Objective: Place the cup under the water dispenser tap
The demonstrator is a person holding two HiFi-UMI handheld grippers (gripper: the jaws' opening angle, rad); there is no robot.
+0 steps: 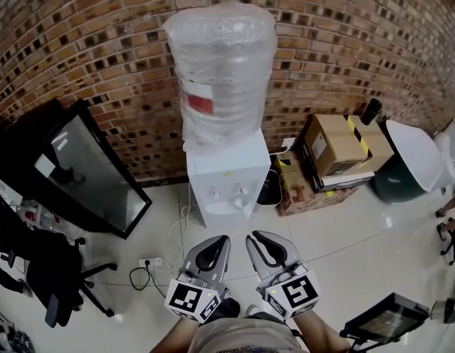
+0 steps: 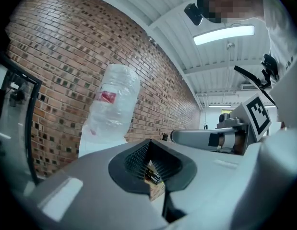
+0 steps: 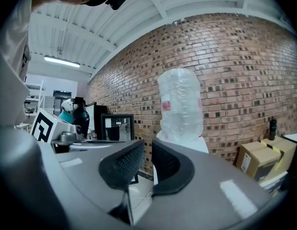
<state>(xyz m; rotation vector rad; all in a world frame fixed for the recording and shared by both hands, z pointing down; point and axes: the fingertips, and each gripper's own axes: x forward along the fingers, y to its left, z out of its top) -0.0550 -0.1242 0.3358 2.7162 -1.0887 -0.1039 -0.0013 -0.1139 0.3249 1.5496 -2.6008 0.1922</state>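
Note:
A white water dispenser (image 1: 227,171) with a plastic-wrapped bottle (image 1: 221,72) on top stands against the brick wall, its taps (image 1: 238,195) facing me. The bottle also shows in the left gripper view (image 2: 112,104) and the right gripper view (image 3: 181,104). No cup appears in any view. Both grippers hover side by side in front of the dispenser, pointing at it. My left gripper (image 1: 217,243) (image 2: 149,143) has its tips together and holds nothing. My right gripper (image 1: 262,240) (image 3: 148,145) shows a narrow gap between its pads, with nothing in it.
Cardboard boxes (image 1: 337,149) and a green-and-white object (image 1: 403,160) sit right of the dispenser. A dark framed panel (image 1: 87,171) leans on the wall at left, with an office chair (image 1: 54,271) nearer. A power strip (image 1: 150,262) and cable lie on the tiled floor.

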